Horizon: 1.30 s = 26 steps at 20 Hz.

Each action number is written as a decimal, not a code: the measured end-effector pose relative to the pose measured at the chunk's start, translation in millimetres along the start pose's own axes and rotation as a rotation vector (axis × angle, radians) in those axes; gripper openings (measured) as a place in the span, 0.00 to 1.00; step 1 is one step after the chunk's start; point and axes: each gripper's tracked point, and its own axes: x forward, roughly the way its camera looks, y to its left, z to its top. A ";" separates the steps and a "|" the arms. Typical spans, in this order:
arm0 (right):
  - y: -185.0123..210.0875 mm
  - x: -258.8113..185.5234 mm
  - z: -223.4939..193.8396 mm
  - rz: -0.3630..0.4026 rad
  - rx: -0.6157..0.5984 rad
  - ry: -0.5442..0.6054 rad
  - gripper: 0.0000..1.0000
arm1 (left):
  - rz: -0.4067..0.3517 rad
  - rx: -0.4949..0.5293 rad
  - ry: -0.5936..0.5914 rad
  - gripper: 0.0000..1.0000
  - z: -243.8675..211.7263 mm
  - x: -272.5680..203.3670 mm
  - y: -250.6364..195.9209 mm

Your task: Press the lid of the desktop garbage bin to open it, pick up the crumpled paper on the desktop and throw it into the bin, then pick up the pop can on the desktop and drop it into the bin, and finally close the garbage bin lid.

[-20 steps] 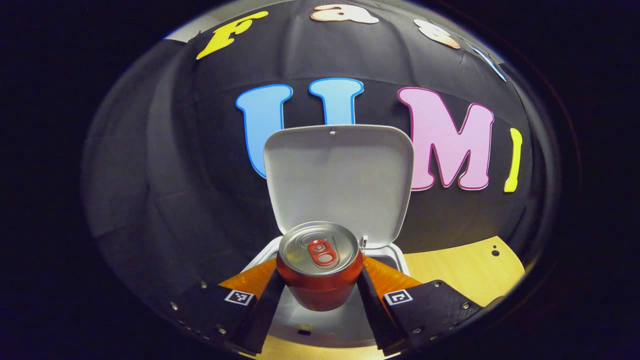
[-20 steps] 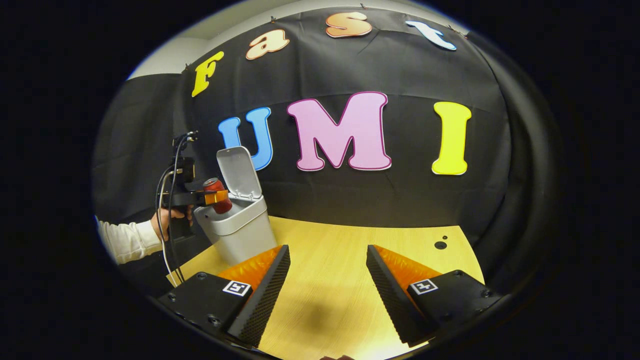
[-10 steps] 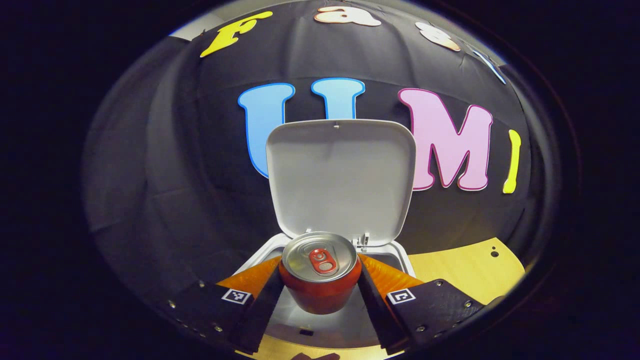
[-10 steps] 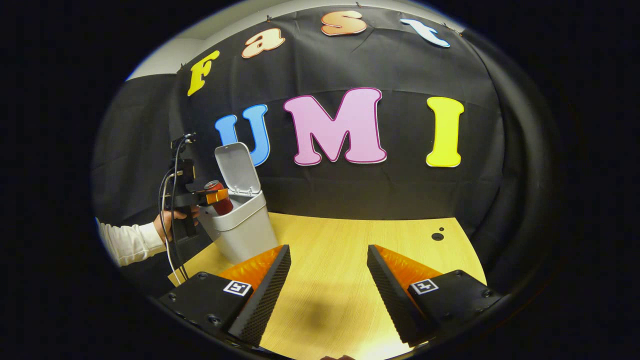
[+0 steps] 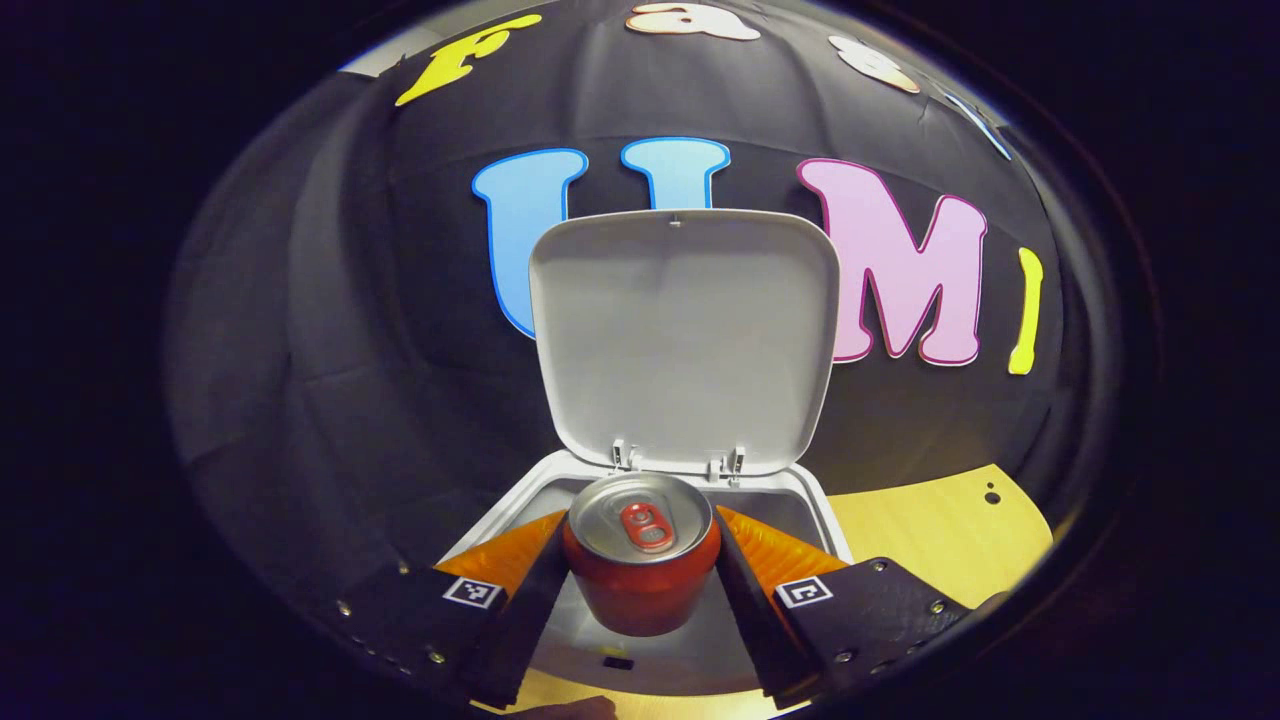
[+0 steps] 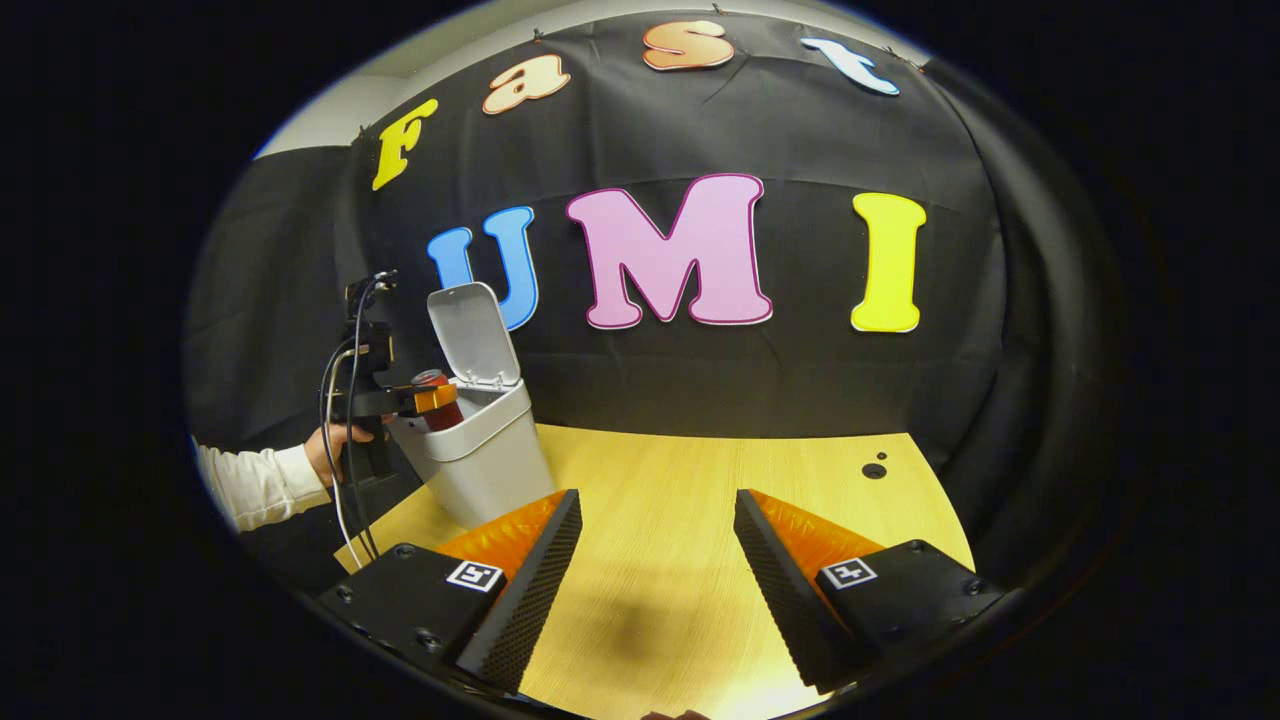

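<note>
The left gripper view sits close above the garbage bin (image 5: 820,505), facing its raised lid (image 5: 683,335) at 12 o'clock. The right gripper view looks across the table (image 6: 680,500) from farther off, bin at 10 o'clock; both share the bin.

The pop can (image 5: 640,585) has a deep red body, a silver brushed-metal top and a red pull tab. Behind it the garbage bin (image 5: 825,515) is pale grey-white, and its raised lid (image 5: 685,340) shows a plain light grey inner face with no pattern. From the right gripper view the bin (image 6: 490,455) reads light grey outside too, its lid (image 6: 475,335) the same shade, and the can (image 6: 437,395) a small red shape with a silver rim. The worktop (image 6: 680,520) is light yellow wood with fine straight grain and two small dark dots near its far right edge. The sleeve (image 6: 255,483) is white
</note>
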 end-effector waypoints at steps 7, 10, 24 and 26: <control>4.5 4.6 0.4 0.003 0.004 0.002 0.99 | -0.022 0.037 -0.017 0.84 7.5 -0.1 -7.6; 2.4 5.5 0.5 0.000 0.003 0.001 0.99 | -0.009 0.071 -0.065 0.84 28.7 -4.7 -7.2; -15.5 14.2 -29.1 0.014 0.081 0.048 0.99 | -0.081 -0.065 -0.421 0.83 255.9 7.1 -6.7; -15.5 15.9 -30.4 0.023 0.116 0.045 0.99 | -0.110 -0.074 -0.290 0.83 239.6 38.0 -7.3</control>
